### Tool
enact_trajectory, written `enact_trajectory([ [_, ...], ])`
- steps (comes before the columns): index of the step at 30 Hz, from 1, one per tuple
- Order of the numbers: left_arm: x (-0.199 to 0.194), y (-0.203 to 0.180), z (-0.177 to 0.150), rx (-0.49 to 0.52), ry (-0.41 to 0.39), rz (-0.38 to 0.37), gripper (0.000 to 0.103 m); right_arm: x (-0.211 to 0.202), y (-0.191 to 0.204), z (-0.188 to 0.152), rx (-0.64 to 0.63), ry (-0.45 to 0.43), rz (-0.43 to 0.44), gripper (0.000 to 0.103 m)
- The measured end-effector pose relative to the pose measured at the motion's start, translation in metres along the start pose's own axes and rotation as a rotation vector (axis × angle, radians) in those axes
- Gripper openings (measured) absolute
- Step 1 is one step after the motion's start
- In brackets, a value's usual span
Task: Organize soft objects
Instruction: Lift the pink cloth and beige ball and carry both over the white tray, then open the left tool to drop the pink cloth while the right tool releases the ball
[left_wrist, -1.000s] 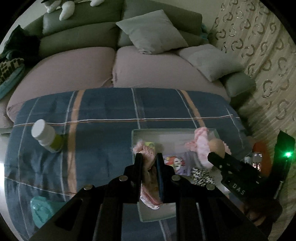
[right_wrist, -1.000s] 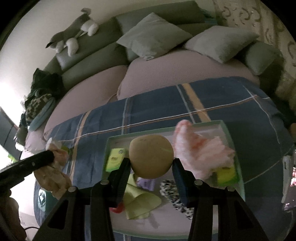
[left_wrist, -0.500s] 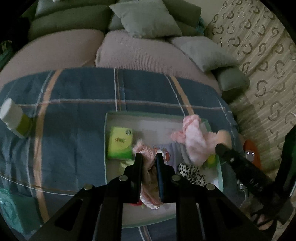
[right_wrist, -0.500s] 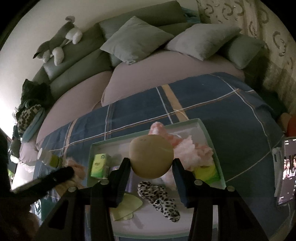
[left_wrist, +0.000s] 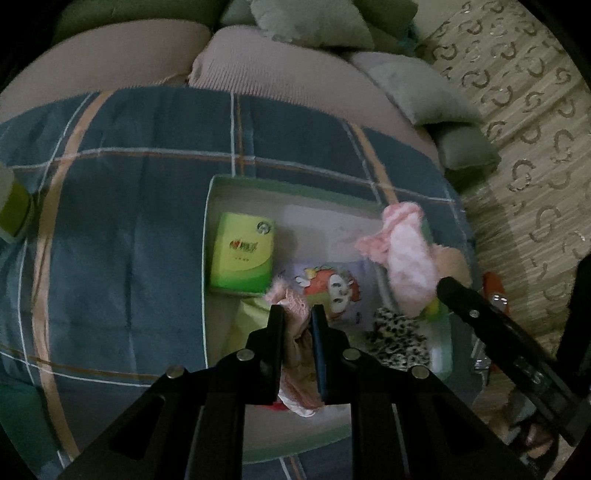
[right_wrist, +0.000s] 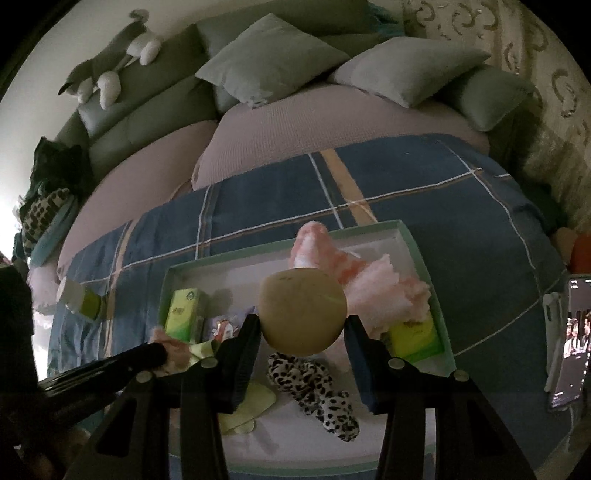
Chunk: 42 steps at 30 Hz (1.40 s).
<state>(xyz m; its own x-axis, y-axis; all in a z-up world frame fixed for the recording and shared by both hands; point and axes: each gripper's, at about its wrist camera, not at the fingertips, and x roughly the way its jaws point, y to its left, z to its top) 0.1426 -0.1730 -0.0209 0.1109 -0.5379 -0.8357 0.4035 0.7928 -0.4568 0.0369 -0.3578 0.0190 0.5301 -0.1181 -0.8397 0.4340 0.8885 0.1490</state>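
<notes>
You held your left gripper (left_wrist: 298, 325) pinched on the pink cloth (left_wrist: 295, 354) and your right gripper (right_wrist: 303, 332) clamped on the tan ball (right_wrist: 303, 312) above the tray (right_wrist: 424, 266), ready for sorting.

This is a home living room, dimly lit. Beyond the right gripper (right_wrist: 301, 341) runs a long sofa (right_wrist: 155, 110) with grey-green back cushions and pinkish seat covers, loose throw pillows (right_wrist: 273, 59) leaning on it and a grey-and-white plush toy (right_wrist: 107, 70) sprawled along its top edge. Directly ahead of the gripper a blue plaid blanket (right_wrist: 266, 199) is spread over the seat. To the gripper's far left a heap of clothing (right_wrist: 44, 192) lies on the sofa end; to its right hangs a patterned beige curtain (right_wrist: 546, 74), and a lit phone (right_wrist: 572, 339) stands propped nearby.
</notes>
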Motion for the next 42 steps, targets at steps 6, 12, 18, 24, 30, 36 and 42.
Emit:
enact_trajectory([
  [6, 0.021, 0.005, -0.003, -0.033, 0.031, 0.033, 0.015, 0.019, 0.004, -0.005, -0.027, 0.058, -0.007, 0.05],
  [12, 0.027, 0.002, -0.004, -0.024, 0.038, 0.047, 0.015, 0.033, 0.005, -0.008, -0.04, 0.093, -0.035, 0.05],
  [18, 0.031, -0.001, -0.004, -0.027, 0.046, 0.055, 0.016, 0.037, 0.011, -0.008, -0.064, 0.107, -0.041, 0.05],
  [24, 0.03, -0.008, -0.002, -0.015, 0.044, 0.055, 0.025, 0.033, 0.009, -0.007, -0.052, 0.103, -0.063, 0.053],
  [30, 0.015, -0.011, -0.003, -0.017, 0.011, 0.038, 0.04, 0.026, 0.007, -0.004, -0.053, 0.078, -0.073, 0.059],
  [36, -0.002, -0.012, -0.002, -0.019, -0.029, 0.031, 0.047, 0.016, 0.006, -0.001, -0.048, 0.044, -0.068, 0.059],
  [42, -0.02, -0.01, 0.0, -0.03, -0.074, 0.026, 0.053, 0.006, 0.004, 0.001, -0.037, 0.014, -0.068, 0.06],
])
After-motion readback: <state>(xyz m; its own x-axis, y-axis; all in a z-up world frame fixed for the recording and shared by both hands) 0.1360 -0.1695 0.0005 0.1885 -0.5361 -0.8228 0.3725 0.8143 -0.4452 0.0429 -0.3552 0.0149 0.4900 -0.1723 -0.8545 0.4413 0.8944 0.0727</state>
